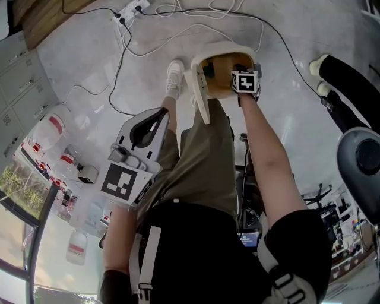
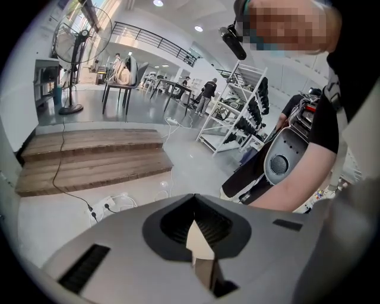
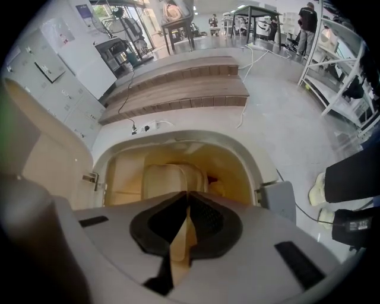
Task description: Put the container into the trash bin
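A cream trash bin (image 1: 222, 47) stands on the floor ahead of my feet, its lid (image 1: 199, 89) swung open to the left. My right gripper (image 1: 240, 74) points steeply down into its mouth. In the right gripper view the jaws (image 3: 186, 199) are shut, and a beige box-like container (image 3: 163, 178) hangs right at their tips, inside the yellowish bin (image 3: 252, 163). The pads hide the grip on its rim. My left gripper (image 1: 155, 119) is held by my left thigh, away from the bin. It is shut (image 2: 195, 222) with nothing in it.
My white shoe (image 1: 174, 74) is beside the bin's lid. A power strip (image 1: 132, 10) and loose cables lie on the floor beyond. Another person's dark leg and white shoes (image 1: 341, 74) stand at the right. Wooden steps (image 3: 178, 89) lie behind the bin, and shelves of bottles (image 1: 53, 148) are at the left.
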Demonstrator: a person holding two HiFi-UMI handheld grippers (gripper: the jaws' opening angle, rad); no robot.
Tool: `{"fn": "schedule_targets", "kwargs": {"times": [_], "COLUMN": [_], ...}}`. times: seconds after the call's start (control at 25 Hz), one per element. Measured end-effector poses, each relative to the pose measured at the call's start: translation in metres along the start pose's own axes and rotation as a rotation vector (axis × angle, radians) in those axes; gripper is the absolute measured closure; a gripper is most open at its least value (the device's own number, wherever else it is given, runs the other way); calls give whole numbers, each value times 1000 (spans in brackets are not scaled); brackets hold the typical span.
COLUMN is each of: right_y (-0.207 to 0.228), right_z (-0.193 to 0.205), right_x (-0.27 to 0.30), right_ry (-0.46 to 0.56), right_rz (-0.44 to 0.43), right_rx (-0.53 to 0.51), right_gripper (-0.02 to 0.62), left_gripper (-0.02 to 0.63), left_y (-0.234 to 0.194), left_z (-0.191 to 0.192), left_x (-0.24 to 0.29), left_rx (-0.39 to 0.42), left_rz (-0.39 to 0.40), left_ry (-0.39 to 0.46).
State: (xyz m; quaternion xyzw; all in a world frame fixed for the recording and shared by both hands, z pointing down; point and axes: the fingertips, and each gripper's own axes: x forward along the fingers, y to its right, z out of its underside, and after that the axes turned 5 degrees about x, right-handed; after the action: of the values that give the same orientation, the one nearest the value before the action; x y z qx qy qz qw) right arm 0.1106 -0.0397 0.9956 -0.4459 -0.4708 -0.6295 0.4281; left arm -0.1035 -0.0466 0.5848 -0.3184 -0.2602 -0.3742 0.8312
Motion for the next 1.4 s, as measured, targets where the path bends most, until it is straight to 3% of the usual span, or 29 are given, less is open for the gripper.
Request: {"fn": "schedule_targets", "kwargs": {"times": [0.24,0.36,0.52,0.64,0.8,1.0,1.16,1.4], "right_y": [-9,-15,-20,-20,-22,-23,-22,-25], "right_z": [3,3,10,11,8,2,-1,-7], "right_x": [7,8,12,10,7,-9,-23,-51], "right_ry": [-15,-20,-51,-51,-40,-20,5,35], "right_rz": [-53,-86,-115,-107,-105,-109,-103,-88], "right_rx": [7,14,26,21,18,14,-5,-39], "right_gripper": [569,568,438,433,439,462,554,578], "left_gripper": [597,597,597,597,597,597,597,597], "left_y": [2,5,6,5,2,8,13,20], "left_z": [-7,0,6,4,-9,-10,-11,-24], "left_x": [5,6,5,4,3,-1,-6,-13], "left_rx": [-18,-22,-28,-23,-4,8,16,57], "left_rz": [14,27,25,20,11,15,16,19], "left_ry": [42,5,-16,-10,60,47,31,67]}}
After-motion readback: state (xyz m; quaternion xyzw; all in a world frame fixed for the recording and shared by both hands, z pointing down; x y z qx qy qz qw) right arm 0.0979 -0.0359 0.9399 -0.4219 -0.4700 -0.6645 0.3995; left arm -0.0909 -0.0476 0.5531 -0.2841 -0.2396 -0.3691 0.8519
